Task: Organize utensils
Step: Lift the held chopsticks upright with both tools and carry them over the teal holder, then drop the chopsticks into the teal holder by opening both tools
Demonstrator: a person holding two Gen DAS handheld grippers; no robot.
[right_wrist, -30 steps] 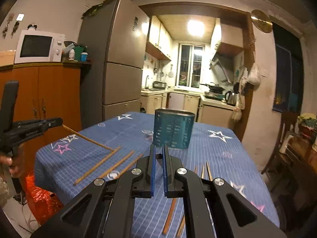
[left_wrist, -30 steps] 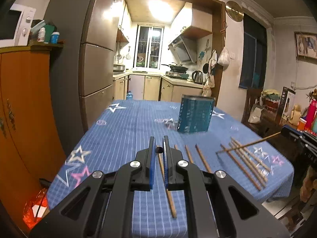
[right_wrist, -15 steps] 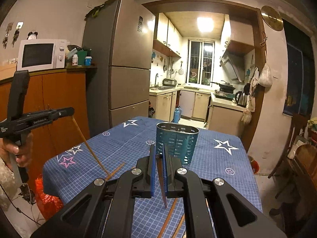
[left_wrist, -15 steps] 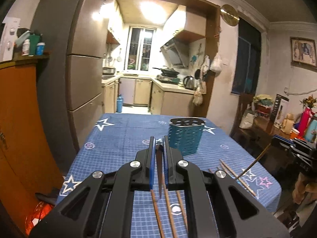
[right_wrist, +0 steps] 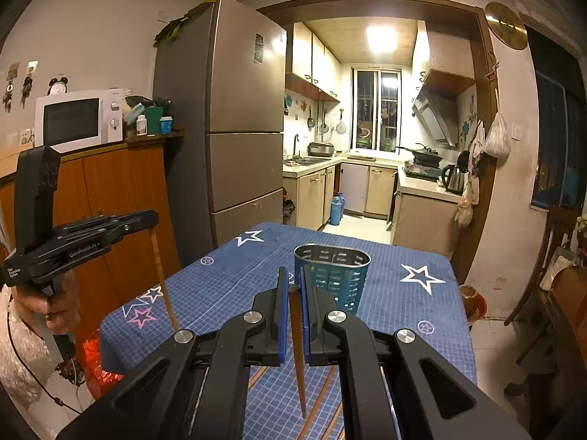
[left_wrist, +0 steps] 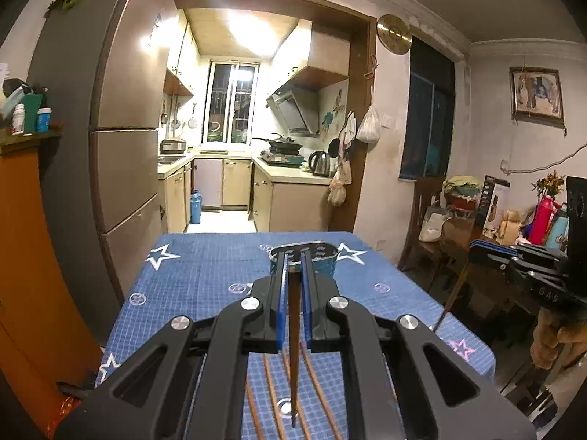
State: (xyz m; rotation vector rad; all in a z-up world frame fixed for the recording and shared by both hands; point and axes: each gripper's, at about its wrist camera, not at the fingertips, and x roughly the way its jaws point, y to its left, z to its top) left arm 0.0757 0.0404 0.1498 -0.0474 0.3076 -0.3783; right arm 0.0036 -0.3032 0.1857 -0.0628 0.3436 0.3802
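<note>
Left tongs [left_wrist: 292, 256] pinch a dangling chopstick [left_wrist: 293, 348] above the table [left_wrist: 205, 275].

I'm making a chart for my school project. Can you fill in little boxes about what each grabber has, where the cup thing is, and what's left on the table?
left gripper: shut on a chopstick, which hangs point down
right gripper: shut on a second chopstick, also hanging down
holder: teal slotted basket, upright on the table, ahead of both grippers
table: blue cloth with stars
loose chopsticks: several lying on the cloth below the grippers
in holder: cannot tell
</note>
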